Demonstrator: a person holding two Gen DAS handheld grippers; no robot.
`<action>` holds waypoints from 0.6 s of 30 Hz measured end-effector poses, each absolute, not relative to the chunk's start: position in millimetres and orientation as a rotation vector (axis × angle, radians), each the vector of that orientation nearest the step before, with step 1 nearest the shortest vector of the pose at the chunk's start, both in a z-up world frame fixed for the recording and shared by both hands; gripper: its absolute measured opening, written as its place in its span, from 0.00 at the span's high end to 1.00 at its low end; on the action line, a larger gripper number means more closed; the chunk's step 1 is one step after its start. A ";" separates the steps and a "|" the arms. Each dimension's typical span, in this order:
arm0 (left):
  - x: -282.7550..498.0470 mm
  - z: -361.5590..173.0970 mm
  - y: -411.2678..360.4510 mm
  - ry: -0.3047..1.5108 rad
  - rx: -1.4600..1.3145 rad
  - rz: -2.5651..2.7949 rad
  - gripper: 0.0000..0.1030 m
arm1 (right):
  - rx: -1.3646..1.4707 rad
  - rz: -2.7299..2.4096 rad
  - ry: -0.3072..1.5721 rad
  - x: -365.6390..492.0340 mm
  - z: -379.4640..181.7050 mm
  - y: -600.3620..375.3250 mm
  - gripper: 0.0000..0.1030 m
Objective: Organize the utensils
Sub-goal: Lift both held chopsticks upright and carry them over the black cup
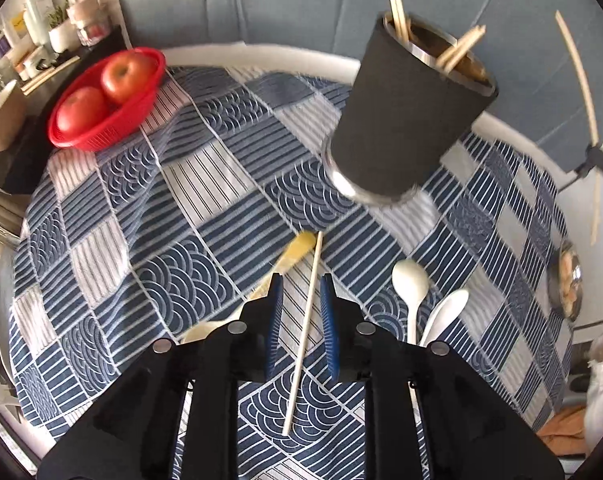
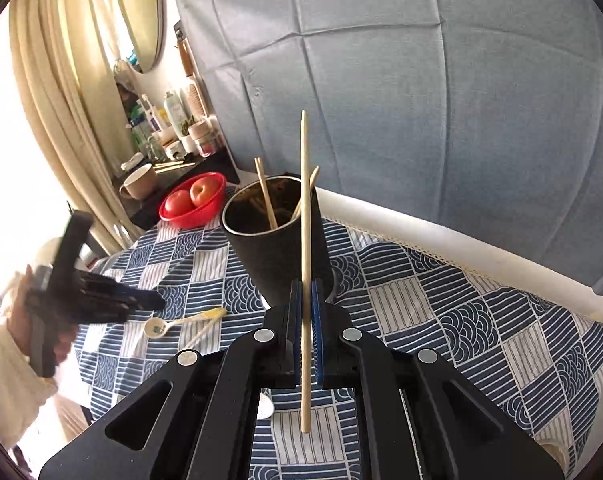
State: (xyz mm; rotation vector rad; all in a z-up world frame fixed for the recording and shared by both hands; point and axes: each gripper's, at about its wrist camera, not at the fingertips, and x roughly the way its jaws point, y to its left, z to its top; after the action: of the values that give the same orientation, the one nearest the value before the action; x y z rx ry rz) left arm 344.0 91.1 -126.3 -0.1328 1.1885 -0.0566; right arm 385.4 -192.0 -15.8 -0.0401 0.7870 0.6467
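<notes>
- Tablecloth (image 1: 205, 216): blue-and-white patchwork covering the table; all loose utensils lie on it.
- Black cup (image 1: 409, 112): stands beyond both grippers and holds several chopsticks (image 1: 457, 50); in the right wrist view it sits directly behind the clamped stick.
- Red basket (image 1: 101, 100): at the far left of the cloth, containing two apples (image 1: 121, 74).
- Left gripper (image 1: 301, 320): jaws parted moderately, holding nothing; a loose chopstick (image 1: 303, 340) lies flat on the cloth in the gap, touching neither blue pad.
- Right gripper (image 2: 306, 332): jaws closed narrowly on a second, upright chopstick (image 2: 304, 216), which rises in front of the cup's rim, lower end protruding beneath the pads.
- White spoons (image 1: 411, 284): two, just right of the left gripper.
- Yellow-handled spoon (image 1: 297, 248): lies left of the loose chopstick, partly hidden by the left finger.
</notes>
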 end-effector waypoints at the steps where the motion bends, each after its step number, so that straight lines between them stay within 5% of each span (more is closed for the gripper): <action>1: 344.1 -130.6 89.1 1.197 -0.129 -0.059 0.82 | -0.041 0.645 0.785 385.1 -15.1 -192.4 0.95; 16: 351.1 -198.5 69.4 1.333 -0.062 -0.081 0.78 | -0.013 0.606 0.805 380.7 -18.5 -209.8 0.95; 18: 351.9 -199.9 72.3 1.323 -0.068 -0.055 0.92 | -0.010 0.603 0.807 379.2 -20.6 -211.3 0.95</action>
State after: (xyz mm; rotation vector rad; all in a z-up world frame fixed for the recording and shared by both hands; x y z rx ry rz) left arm 351.9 72.3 -199.9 -0.0679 1.3234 -0.0545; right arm 379.2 -211.3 -20.6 -0.0099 0.8068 0.6034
